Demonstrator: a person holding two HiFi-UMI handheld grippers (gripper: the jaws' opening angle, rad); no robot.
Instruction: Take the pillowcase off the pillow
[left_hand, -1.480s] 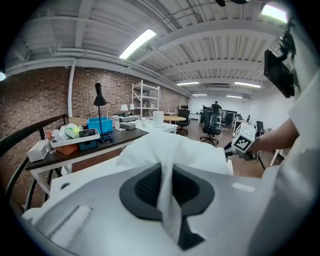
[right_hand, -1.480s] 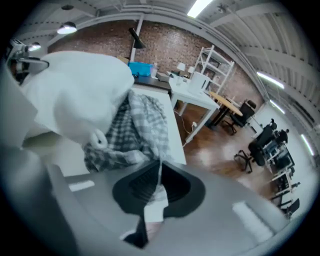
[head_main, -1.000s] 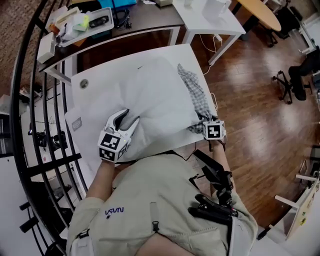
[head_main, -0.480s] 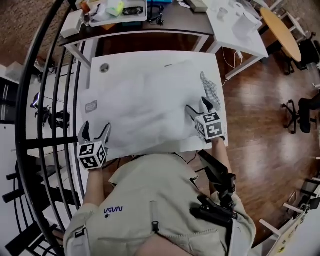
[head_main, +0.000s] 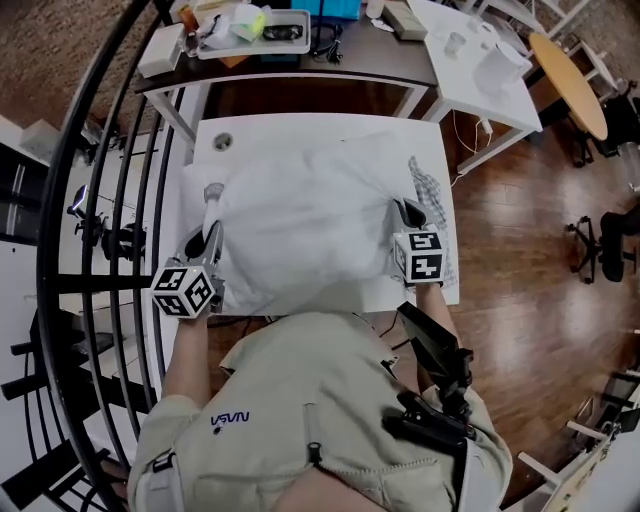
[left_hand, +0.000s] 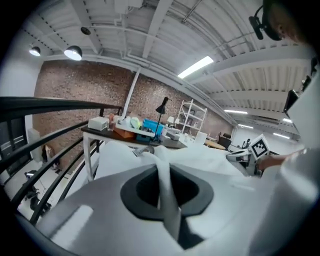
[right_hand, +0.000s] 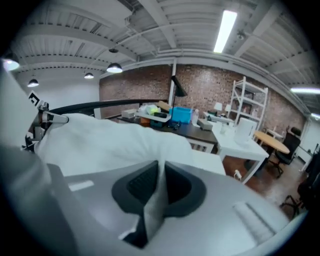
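Since a second ago the left gripper (head_main: 207, 238) has swung from the middle of the pillow out to the white pillowcase's (head_main: 300, 215) left edge, and the right gripper (head_main: 408, 213) has come up its right edge. Both sets of jaws have just been closing, and each now pinches a fold of the white fabric, as the left gripper view (left_hand: 165, 185) and right gripper view (right_hand: 155, 192) show. The pillowcase sits bunched at the centre of the white table (head_main: 300, 128), between the two grippers. A checked cloth (head_main: 432, 195) lies at the table's right edge, just beside the right gripper. A black railing (head_main: 110, 200) curves down the frame's left.
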